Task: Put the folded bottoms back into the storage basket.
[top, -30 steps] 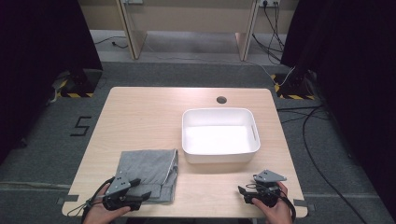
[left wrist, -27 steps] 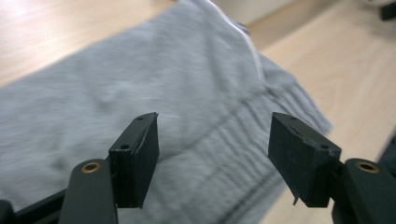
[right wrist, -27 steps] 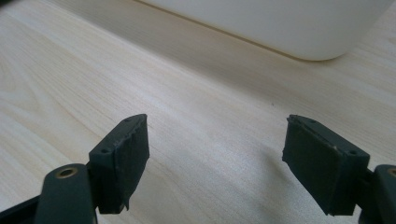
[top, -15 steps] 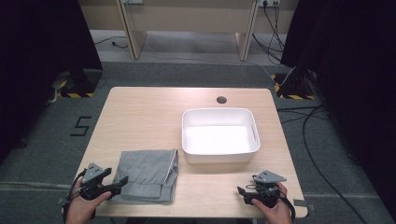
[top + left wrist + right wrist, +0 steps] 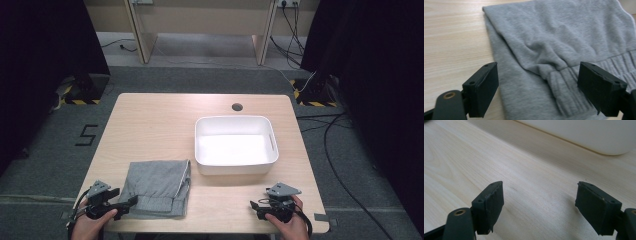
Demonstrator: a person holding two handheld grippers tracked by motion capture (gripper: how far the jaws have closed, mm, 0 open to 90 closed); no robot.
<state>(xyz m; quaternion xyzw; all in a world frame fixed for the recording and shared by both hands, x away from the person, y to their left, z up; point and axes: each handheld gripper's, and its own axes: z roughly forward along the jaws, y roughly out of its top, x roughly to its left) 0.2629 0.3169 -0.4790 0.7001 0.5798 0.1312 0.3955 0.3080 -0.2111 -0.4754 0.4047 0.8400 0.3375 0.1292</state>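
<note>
- My left gripper [image 5: 131,201] sits at the lower left of the high view, jaws spread wide and empty, lined up, I judge, to take an edge of the cloth.
- The folded grey garment [image 5: 159,186] lies left of centre; in the left gripper view its ribbed waistband [image 5: 564,82] lies between my fingers [image 5: 482,88], seemingly untouched.
- The white tub [image 5: 236,162] stands right of centre, apparently empty, probably the destination.
- My right gripper [image 5: 255,206] waits at lower right, jaws apart over bare table [image 5: 524,175].
</note>
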